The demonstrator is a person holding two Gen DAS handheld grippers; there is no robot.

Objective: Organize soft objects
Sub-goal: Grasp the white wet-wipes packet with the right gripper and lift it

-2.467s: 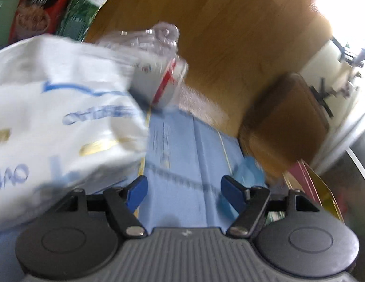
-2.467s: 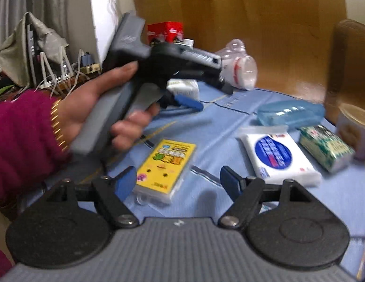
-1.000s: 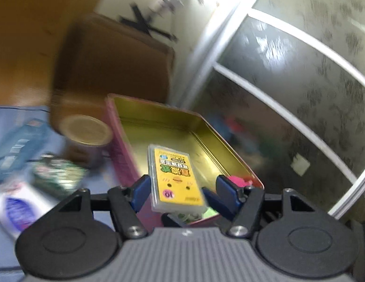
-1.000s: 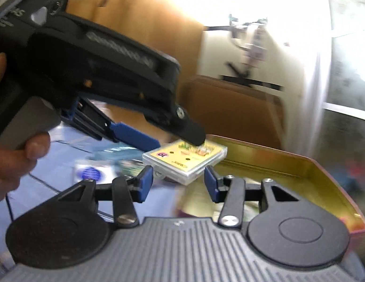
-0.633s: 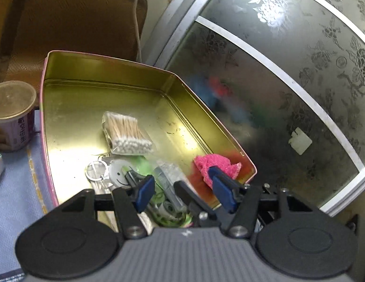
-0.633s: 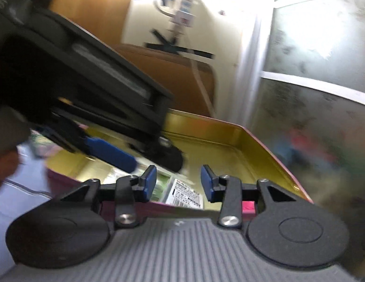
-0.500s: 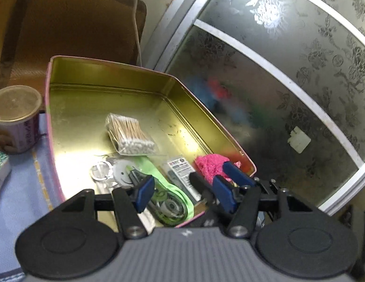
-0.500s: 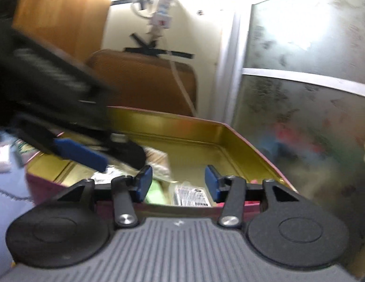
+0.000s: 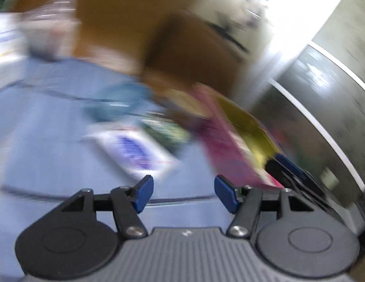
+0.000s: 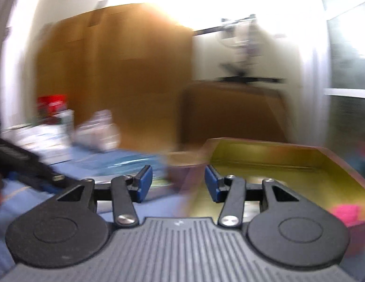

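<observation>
Two empty grippers on show, and both views are badly smeared, so this reads as a moment between picks! The left gripper (image 9: 183, 193) has its jaws easing apart with only blue tablecloth (image 9: 41, 145) between them, nothing pinched. It aims down toward the white pack with blue print (image 9: 137, 151), which lies flat on the cloth just beside a green pack (image 9: 168, 129) and near the pink-sided tin (image 9: 229, 155). A bluish wrapped pack (image 9: 119, 103) sits further back. From the right wrist view, the right gripper (image 10: 176, 183) hangs level with its jaws parted, nothing gripped, at the near corner of the tin, whose gold inside already holds something pink (image 10: 344, 212). My call: a drop into the tin looks done, and the step now is fetching the next soft item, most likely that white pack. That calls for steadying the left hand, lining the blue pads across the pack's narrow sides, settling low and squeezing gently so the soft wrapper doesn't slip
</observation>
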